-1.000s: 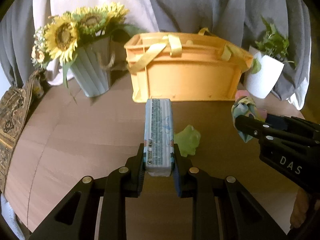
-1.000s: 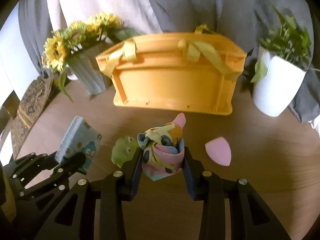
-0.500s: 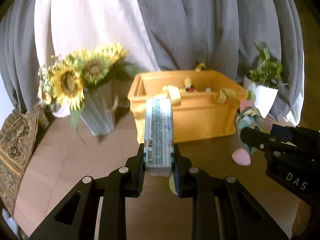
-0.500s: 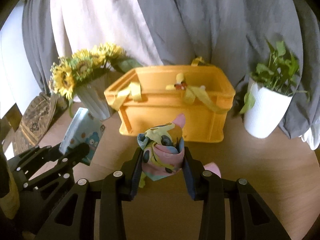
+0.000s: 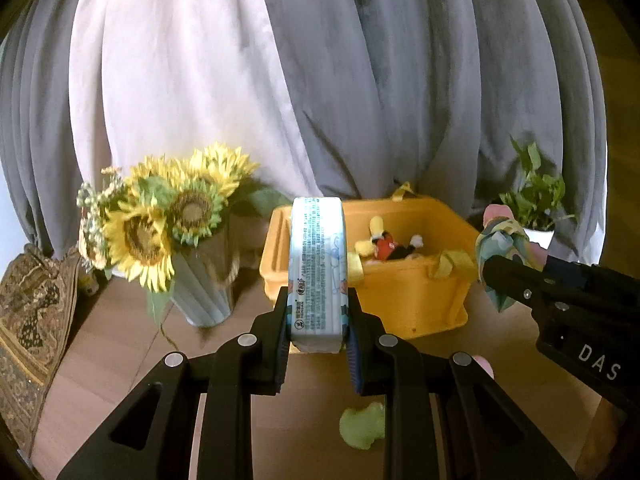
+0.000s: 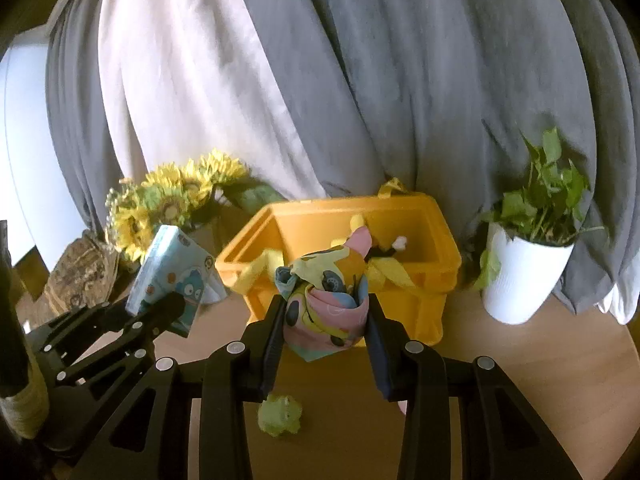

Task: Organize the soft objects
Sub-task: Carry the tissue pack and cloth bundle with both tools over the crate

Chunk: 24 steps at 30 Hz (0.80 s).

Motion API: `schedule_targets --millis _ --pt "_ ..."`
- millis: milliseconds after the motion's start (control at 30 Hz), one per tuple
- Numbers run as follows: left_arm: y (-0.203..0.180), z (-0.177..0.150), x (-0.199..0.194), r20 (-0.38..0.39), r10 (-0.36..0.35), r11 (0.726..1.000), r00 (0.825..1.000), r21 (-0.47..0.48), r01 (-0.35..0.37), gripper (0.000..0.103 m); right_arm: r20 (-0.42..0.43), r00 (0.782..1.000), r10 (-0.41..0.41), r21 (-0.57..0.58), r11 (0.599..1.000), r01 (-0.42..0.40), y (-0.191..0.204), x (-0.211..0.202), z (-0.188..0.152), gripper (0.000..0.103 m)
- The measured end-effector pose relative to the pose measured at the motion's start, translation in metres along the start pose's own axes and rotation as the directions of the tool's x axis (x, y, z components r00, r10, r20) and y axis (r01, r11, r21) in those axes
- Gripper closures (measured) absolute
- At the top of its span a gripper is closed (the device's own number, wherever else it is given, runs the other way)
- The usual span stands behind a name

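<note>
My left gripper point(image 5: 316, 344) is shut on a pale blue tissue pack point(image 5: 317, 264), held upright above the table in front of the yellow bin point(image 5: 416, 304). The pack also shows in the right wrist view point(image 6: 172, 276). My right gripper point(image 6: 324, 332) is shut on a bundled pastel cloth point(image 6: 324, 304), also seen in the left wrist view point(image 5: 500, 240), raised before the bin point(image 6: 416, 312). A plush toy point(image 5: 384, 244) lies inside the bin. A green soft toy point(image 6: 280, 420) and a pink soft piece point(image 5: 484, 364), mostly hidden, lie on the table below.
A sunflower vase point(image 5: 204, 292) stands left of the bin. A white potted plant point(image 6: 524, 276) stands to its right. A patterned cushion point(image 5: 28, 320) is at the far left. Grey and white curtains hang behind the wooden table point(image 6: 540, 380).
Both grippers have risen with their loads, so the bin's inside and the plush toy now show. The green toy and pink piece have dropped lower in view.
</note>
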<state>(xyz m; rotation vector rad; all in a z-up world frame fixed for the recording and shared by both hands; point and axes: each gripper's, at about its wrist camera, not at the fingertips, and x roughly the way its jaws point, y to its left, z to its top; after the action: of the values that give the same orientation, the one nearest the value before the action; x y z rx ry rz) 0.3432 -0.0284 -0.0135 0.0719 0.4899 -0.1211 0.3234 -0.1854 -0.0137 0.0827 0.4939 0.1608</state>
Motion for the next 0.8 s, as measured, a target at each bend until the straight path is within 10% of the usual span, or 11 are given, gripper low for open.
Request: schedule_targets --millis 800 --pt "-0.004 0.057 0.044 0.105 -0.001 0.999 0.994 0.034 -0.003 0.079 0.105 0.994 -0.013 0.013 1.0 0.012 -0.02 0.039 0.052 0.064"
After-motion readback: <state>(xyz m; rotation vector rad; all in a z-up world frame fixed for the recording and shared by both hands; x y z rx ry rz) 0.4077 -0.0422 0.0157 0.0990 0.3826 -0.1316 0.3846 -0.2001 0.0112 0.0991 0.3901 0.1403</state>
